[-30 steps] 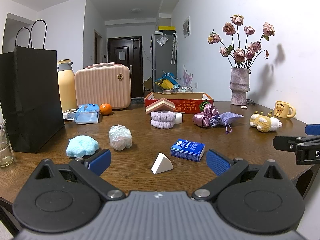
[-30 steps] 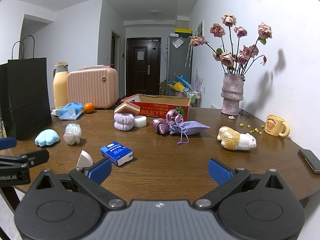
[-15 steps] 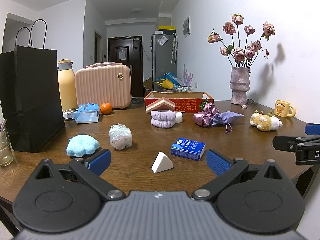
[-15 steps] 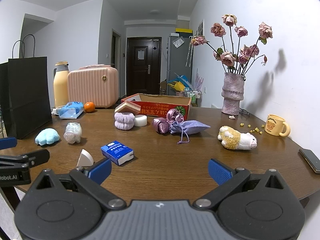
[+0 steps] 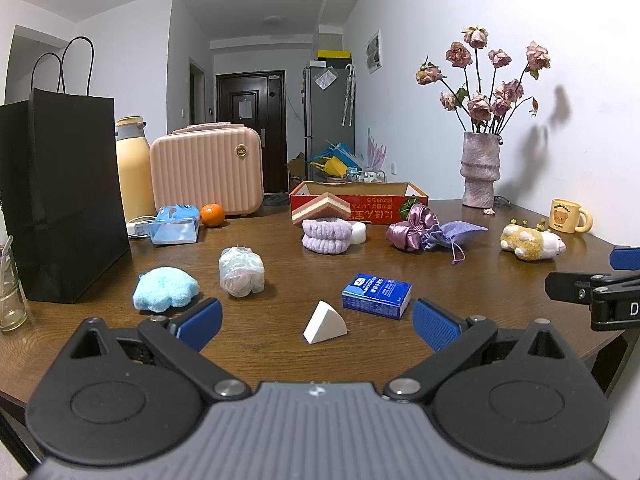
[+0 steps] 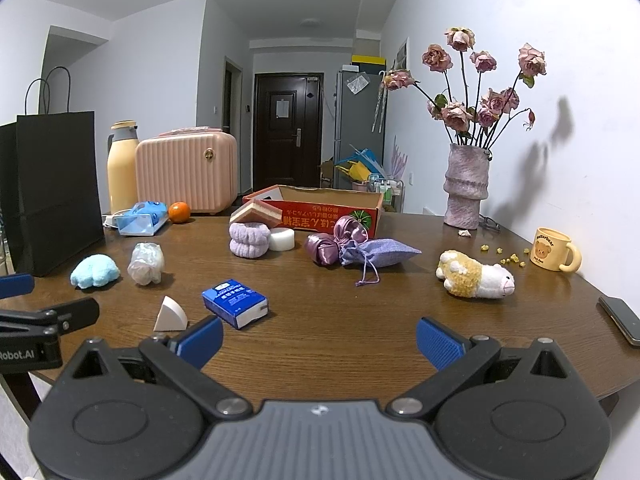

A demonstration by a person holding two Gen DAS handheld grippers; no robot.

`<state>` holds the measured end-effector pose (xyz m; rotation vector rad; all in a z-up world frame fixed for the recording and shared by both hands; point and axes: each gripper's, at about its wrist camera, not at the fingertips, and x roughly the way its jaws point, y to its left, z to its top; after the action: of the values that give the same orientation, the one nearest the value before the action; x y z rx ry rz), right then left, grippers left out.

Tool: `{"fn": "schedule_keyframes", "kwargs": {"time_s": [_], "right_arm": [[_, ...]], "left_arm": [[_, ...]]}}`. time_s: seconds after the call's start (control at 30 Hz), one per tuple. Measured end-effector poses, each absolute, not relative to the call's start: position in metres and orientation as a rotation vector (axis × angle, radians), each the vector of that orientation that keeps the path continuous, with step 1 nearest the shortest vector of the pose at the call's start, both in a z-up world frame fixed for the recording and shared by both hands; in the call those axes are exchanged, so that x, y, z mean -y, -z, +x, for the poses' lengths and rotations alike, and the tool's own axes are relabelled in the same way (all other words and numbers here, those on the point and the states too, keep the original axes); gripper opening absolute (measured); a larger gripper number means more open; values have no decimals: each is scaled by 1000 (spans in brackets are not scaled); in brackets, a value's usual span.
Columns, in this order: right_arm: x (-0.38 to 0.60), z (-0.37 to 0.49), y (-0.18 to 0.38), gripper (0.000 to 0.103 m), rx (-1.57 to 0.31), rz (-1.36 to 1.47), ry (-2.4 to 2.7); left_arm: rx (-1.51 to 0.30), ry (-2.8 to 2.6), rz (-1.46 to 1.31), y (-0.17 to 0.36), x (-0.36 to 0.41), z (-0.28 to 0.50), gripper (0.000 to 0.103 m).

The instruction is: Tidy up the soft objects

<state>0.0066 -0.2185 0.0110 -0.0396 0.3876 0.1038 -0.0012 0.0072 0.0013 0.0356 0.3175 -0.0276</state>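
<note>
Left gripper (image 5: 316,322) and right gripper (image 6: 319,338) both spread wide, empty, above wooden table (image 6: 360,320); white wedge sponge (image 5: 324,323) nearest.

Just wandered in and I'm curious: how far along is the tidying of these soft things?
Barely begun. Nothing looks sorted: the red box appears empty. Both hand-held grippers, left and right, are open, holding nothing. The plush sheep, blue fluffy toy and purple pouch lie scattered.

The red box (image 6: 320,210) hides its inside behind its near wall. A phone (image 6: 622,320) is cut off at the right edge, a glass jar (image 5: 10,300) at the left. Print on the blue packet (image 5: 377,295) is too small to read.
</note>
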Motion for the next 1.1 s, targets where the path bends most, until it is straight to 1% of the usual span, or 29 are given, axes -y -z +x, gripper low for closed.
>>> {"fn": "schedule_keyframes", "kwargs": {"time_s": [1.1], "right_arm": [[211,17,-6,103,-407,-56,-118]], "left_arm": [[-325,39,44,-2,-8,1,103]]}}
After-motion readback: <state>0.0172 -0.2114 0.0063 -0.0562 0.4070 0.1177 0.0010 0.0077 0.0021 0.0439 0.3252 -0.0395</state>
